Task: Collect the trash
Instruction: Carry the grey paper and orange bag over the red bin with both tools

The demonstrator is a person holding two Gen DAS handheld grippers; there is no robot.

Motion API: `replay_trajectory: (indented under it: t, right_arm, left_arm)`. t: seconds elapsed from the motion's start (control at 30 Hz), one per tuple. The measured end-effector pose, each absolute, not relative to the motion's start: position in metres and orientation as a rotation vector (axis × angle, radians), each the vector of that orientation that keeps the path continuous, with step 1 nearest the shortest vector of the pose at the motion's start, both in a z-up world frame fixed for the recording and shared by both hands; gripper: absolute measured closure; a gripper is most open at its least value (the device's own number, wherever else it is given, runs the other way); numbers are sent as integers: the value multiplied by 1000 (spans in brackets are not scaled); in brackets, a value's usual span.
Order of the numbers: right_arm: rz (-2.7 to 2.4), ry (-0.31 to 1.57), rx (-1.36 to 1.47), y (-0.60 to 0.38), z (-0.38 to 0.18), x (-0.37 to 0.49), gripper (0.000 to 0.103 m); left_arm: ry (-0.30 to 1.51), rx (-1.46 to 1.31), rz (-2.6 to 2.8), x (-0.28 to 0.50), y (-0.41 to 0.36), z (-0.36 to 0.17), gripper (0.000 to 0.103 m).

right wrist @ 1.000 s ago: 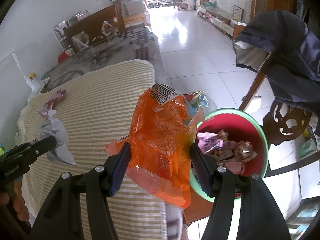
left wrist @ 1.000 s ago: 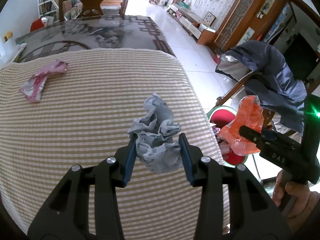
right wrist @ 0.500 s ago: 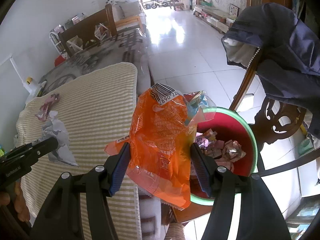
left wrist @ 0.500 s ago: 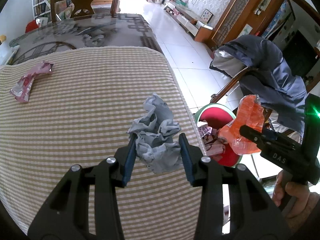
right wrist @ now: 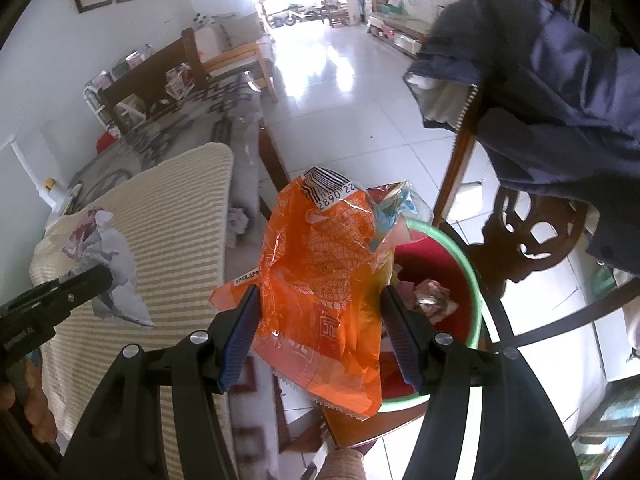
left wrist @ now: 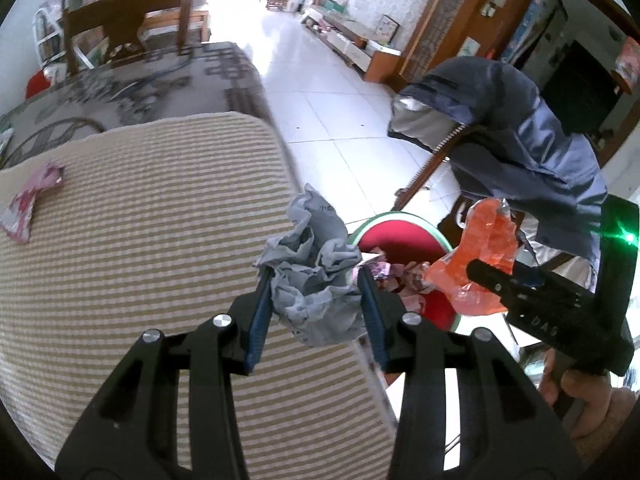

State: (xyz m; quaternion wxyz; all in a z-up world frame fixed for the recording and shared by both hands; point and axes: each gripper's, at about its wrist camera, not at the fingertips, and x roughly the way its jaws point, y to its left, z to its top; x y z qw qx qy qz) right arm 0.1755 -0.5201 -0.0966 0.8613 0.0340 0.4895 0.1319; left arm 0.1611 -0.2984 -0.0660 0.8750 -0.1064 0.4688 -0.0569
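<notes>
My left gripper [left wrist: 316,312] is shut on a crumpled grey paper ball [left wrist: 316,276], held at the right edge of the striped table [left wrist: 140,240], close to the red bin with a green rim [left wrist: 400,240]. My right gripper [right wrist: 320,332] is shut on an orange snack wrapper [right wrist: 320,280], held over the bin [right wrist: 464,264], which holds several wrappers. The wrapper [left wrist: 480,252] and right gripper also show in the left wrist view. The paper ball [right wrist: 116,276] shows in the right wrist view. A pink wrapper [left wrist: 32,204] lies on the table at the far left.
A wooden chair [right wrist: 520,224] draped with a dark blue jacket [left wrist: 520,140] stands right beside the bin. A glass-topped table part [left wrist: 140,80] and another chair [left wrist: 128,28] lie beyond the striped cloth. White tiled floor [left wrist: 328,92] stretches behind.
Both grippers have moved right, away from the table middle. The paper ball now sits at the table edge near the bin, and the orange wrapper hangs over the bin.
</notes>
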Motion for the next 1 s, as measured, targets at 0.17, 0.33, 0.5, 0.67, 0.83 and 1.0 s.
replay_trajectory:
  t: [0.17, 0.33, 0.5, 0.67, 0.83, 1.0]
  right_arm:
    - [233, 1017, 94, -553, -95, 175, 43]
    - [200, 1014, 115, -583, -95, 177, 43]
    - [179, 1019, 144, -609, -99, 176, 43]
    - [170, 1024, 164, -625, -102, 174, 43]
    - [156, 1027, 181, -640, -103, 172, 43]
    - [154, 1022, 187, -650, -103, 170, 43]
  left_arm:
    - [983, -200, -159, 173, -330, -66, 63]
    - [987, -182, -191, 183, -358, -67, 63]
    - [996, -157, -216, 191, -384, -68, 63]
    - [1008, -135, -232, 195, -403, -70, 63]
    - [1024, -120, -245, 200, -421, -76, 63]
    - [1055, -128, -247, 206, -430, -86, 63]
